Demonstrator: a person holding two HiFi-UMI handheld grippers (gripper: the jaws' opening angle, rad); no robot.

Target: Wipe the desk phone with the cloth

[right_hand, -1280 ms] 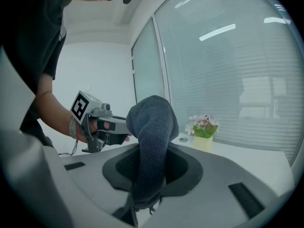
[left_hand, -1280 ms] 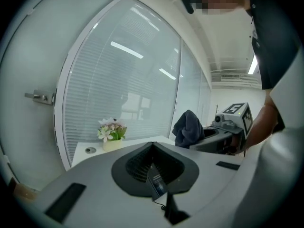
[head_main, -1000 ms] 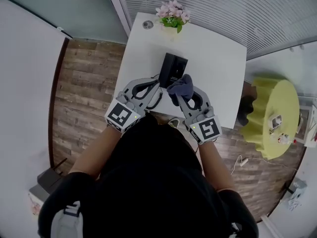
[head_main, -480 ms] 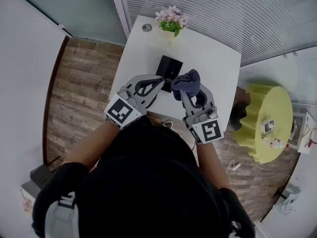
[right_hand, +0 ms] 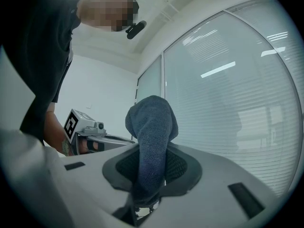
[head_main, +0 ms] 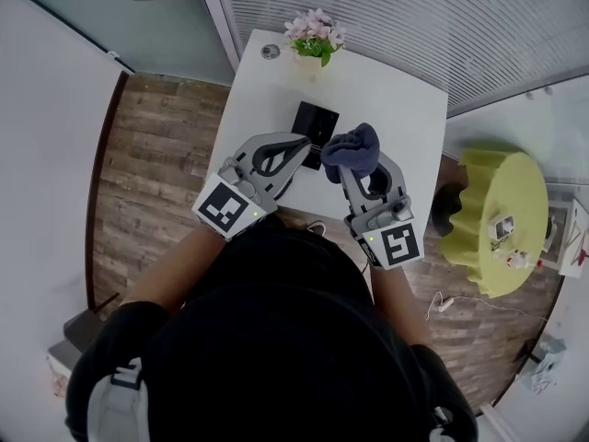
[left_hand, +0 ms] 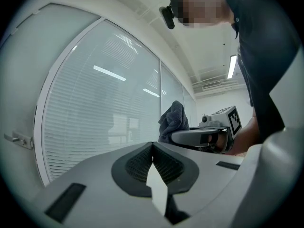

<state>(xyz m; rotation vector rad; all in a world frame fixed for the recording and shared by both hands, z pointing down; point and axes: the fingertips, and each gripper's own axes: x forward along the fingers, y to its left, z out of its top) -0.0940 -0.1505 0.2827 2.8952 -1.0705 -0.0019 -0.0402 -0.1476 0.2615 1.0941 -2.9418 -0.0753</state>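
Note:
The black desk phone (head_main: 316, 120) lies on the white desk (head_main: 396, 99), its near end hidden under my left gripper (head_main: 306, 142). That gripper is shut with nothing in it; in the left gripper view its jaws (left_hand: 153, 146) tilt up toward the blinds. A dark blue cloth (head_main: 355, 146) bunches just right of the phone, with my right gripper (head_main: 348, 159) shut on it. In the right gripper view the cloth (right_hand: 153, 127) stands up out of the closed gripper (right_hand: 152, 152). Each gripper view shows the other gripper alongside: the right gripper (left_hand: 209, 136) and the left gripper (right_hand: 92, 137).
A pot of pink flowers (head_main: 315, 33) and a small round disc (head_main: 269, 51) sit at the desk's far edge. Glass wall with blinds runs behind. A yellow round table (head_main: 502, 215) stands to the right over wooden floor (head_main: 152, 164).
The right gripper with the cloth has shifted a little right, away from the phone's edge. The left gripper has edged in over the phone's near end.

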